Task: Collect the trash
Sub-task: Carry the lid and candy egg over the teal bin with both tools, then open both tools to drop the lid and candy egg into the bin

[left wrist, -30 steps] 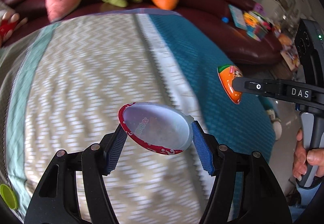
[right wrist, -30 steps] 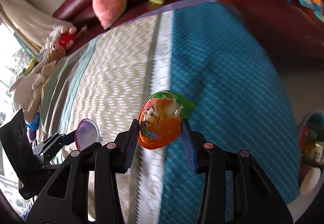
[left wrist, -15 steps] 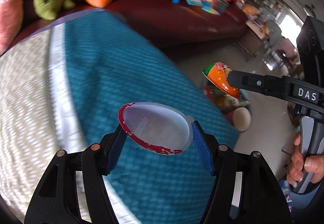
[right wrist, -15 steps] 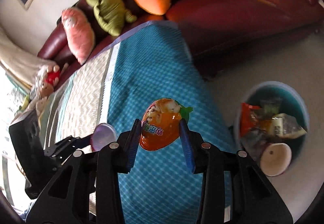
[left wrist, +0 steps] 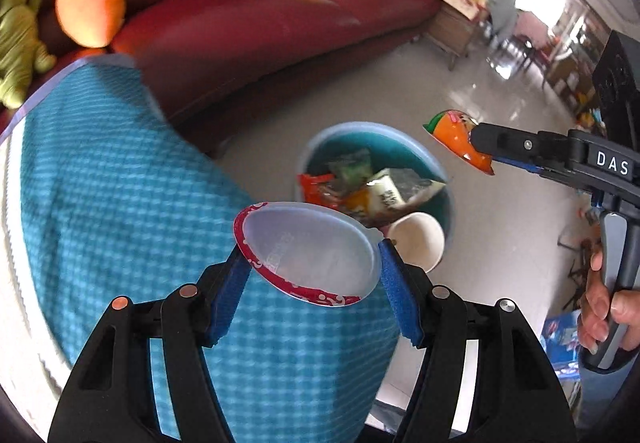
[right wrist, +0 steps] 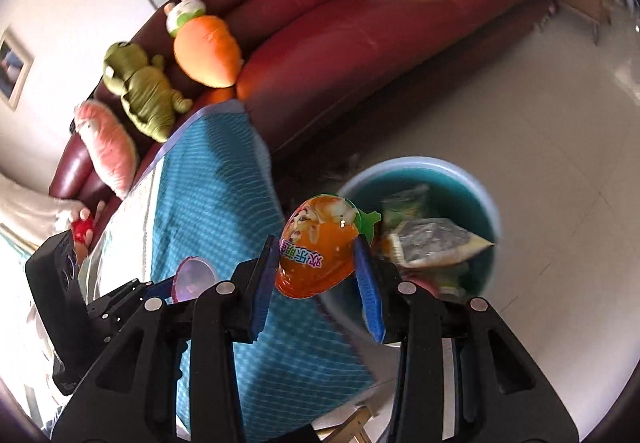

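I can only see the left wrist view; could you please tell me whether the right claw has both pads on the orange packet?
Observer: Yes. In the right wrist view the right claw has one blue pad on each side of the orange packet.
Operator: Thank you. How does the packet line up with the bin from there?
Observer: It overlaps the bin's near left rim in that picture, and the wrappers inside show just to its right.
Operator: Is my left claw visible there too?
Observer: Yes, at the lower left, seen from the side. Its lid looks purplish against the teal cloth.
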The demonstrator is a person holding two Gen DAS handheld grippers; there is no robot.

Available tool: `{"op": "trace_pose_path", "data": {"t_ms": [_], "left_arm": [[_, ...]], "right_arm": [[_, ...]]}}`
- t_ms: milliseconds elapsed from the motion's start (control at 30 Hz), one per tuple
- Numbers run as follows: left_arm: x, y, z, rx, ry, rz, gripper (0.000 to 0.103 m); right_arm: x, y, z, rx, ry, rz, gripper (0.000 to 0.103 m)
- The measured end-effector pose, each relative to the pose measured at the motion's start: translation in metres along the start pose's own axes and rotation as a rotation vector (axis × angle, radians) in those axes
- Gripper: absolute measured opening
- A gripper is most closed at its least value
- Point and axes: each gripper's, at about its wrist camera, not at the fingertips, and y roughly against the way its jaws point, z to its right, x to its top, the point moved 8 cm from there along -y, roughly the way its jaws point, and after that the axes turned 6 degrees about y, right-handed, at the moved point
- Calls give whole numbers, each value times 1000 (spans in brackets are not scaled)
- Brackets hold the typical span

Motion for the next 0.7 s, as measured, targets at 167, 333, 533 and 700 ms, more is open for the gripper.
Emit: {"op": "trace_pose_path", "data": {"t_ms": [167, 333, 533, 700], "left_arm": [[6, -30, 28, -2, -41, -40, 65], [12, -61, 46, -4, -60, -78, 66], [19, -86, 53, -13, -64, -104, 83], [23, -89, 48, -1, -54, -89, 90]], "right_arm": [[1, -1, 23, 3, -31, -7, 37], [4, -2, 36, 5, -54, -11, 37], [11, -8, 43, -6, -63, -20, 36], [14, -18, 45, -14, -60, -36, 36]]}}
